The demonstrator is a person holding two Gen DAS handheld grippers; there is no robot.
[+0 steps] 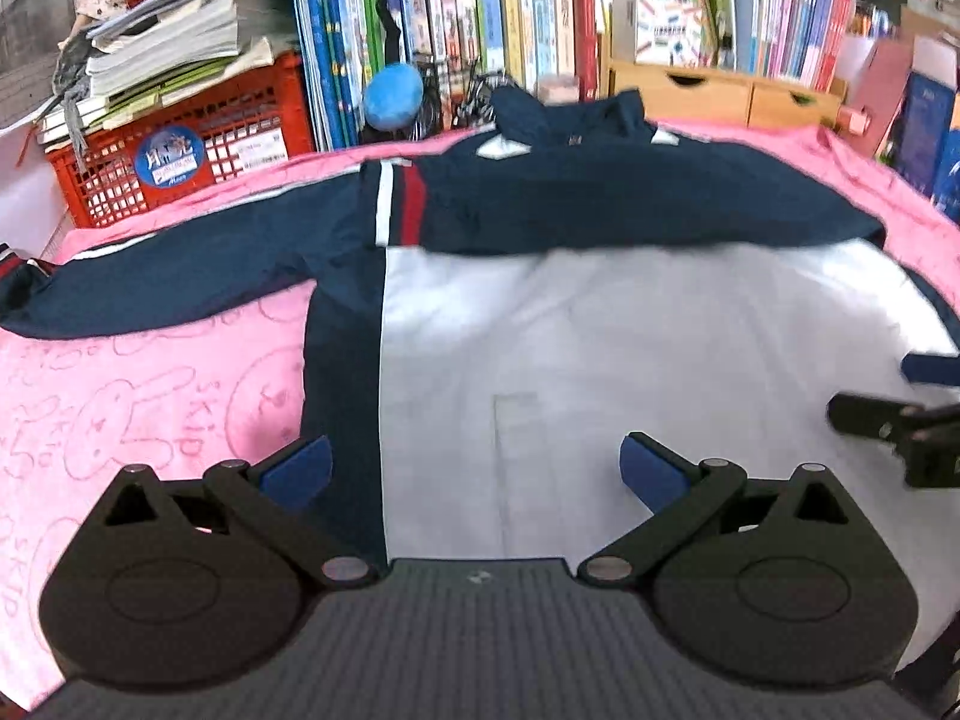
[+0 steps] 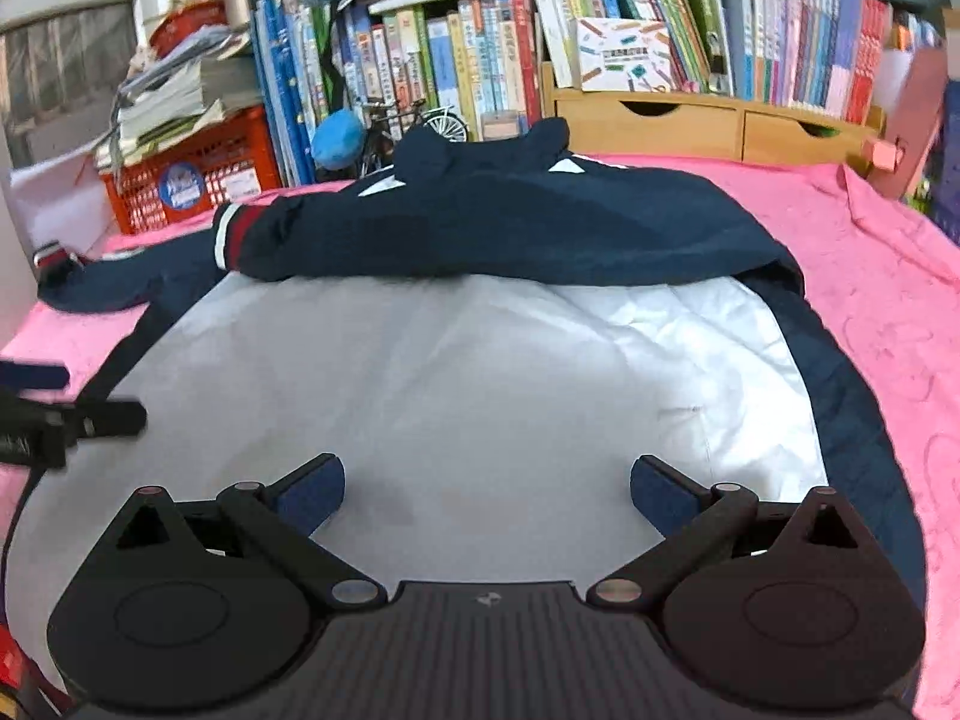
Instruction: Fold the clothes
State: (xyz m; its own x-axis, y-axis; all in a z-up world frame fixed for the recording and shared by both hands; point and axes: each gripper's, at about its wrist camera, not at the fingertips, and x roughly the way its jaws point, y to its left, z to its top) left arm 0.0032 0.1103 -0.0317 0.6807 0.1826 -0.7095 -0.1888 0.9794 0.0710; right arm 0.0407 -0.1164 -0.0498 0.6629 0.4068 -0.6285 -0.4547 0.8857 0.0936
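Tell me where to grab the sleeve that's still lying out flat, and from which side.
Grip the unfolded sleeve at its striped cuff, coming from the outer left with the left gripper, which is open. The sleeve stretches straight out over the pink cover, so the cuff is its free end, clear of the jacket body. The other sleeve already lies folded across.

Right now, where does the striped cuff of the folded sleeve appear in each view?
Left wrist: striped cuff, upper centre-left, lying on the jacket.
Right wrist: striped cuff, upper left, at the jacket's left shoulder.
Shared landmark: red crate.
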